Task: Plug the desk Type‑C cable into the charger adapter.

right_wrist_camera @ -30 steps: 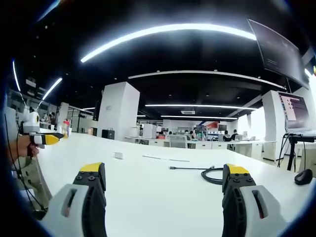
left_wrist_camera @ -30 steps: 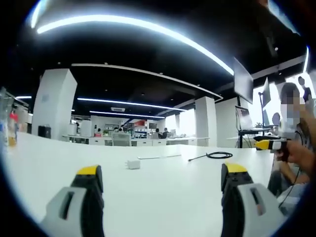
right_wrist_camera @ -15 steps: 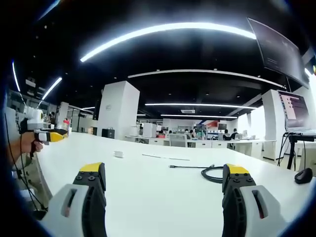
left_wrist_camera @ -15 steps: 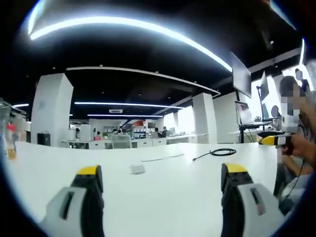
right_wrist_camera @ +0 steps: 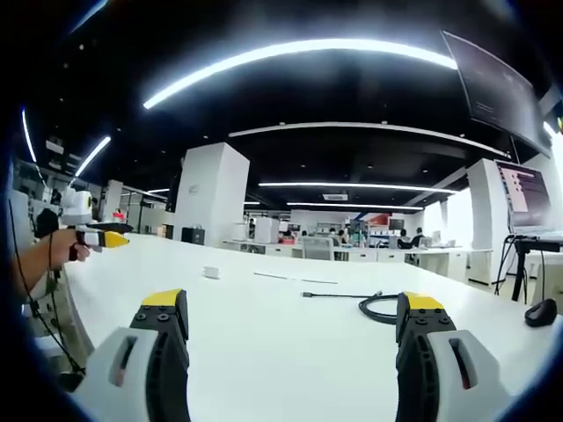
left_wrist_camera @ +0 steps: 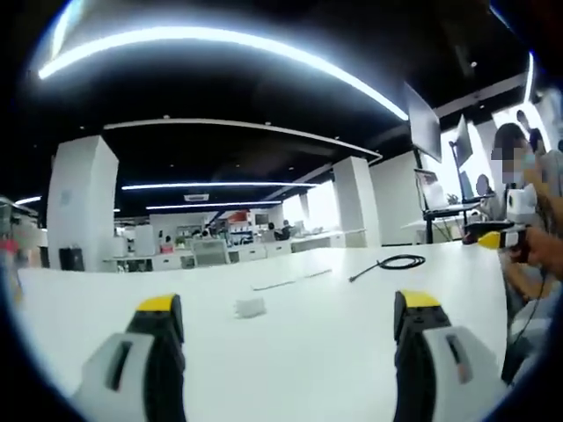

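Since 1.0 s ago the left gripper (left_wrist_camera: 286, 303) tilts; charger adapter (left_wrist_camera: 251, 307) now sits nearer its spread, empty jaws. Right gripper (right_wrist_camera: 290, 303) jaws also spread, empty; Type-C cable (right_wrist_camera: 374, 308) lies coiled on the white desk (right_wrist_camera: 264, 343) just ahead of the right-hand jaw, well apart from the adapter.

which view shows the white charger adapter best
The left gripper view: the charger adapter lies on the white desk between that gripper's open jaws, large enough to show its blocky shape. In the right gripper view the adapter is only a tiny white speck far across the desk.
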Demonstrator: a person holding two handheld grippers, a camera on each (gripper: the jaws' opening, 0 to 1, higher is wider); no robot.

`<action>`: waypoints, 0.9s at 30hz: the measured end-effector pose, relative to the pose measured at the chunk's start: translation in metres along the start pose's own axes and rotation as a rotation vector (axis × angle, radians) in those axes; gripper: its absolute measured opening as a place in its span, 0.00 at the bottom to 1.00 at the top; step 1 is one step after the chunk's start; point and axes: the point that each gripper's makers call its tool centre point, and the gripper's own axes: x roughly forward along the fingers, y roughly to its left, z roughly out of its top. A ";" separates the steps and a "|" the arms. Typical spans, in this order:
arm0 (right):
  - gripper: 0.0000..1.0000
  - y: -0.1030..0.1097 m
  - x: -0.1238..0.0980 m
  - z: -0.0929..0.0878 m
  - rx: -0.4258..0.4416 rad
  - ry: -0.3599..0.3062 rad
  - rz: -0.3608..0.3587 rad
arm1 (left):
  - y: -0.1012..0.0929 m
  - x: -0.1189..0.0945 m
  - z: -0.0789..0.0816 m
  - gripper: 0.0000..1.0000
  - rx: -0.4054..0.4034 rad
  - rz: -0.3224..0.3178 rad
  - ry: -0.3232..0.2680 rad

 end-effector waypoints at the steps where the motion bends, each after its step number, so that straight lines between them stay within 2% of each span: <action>1: 1.00 0.000 0.000 0.000 0.000 -0.001 0.000 | 0.001 0.002 -0.002 1.00 0.003 -0.011 0.011; 13: 1.00 -0.002 -0.002 -0.003 0.005 0.005 -0.001 | 0.018 0.028 -0.011 0.99 0.035 -0.069 0.074; 15: 1.00 -0.002 -0.001 -0.003 0.006 0.003 0.000 | 0.023 0.036 -0.017 0.99 0.042 -0.079 0.108; 24: 1.00 -0.004 -0.002 -0.005 0.013 0.005 -0.005 | 0.043 0.065 -0.024 1.00 0.003 -0.116 0.156; 27: 1.00 -0.004 -0.002 -0.006 0.012 0.007 -0.004 | 0.045 0.071 -0.025 1.00 0.004 -0.128 0.161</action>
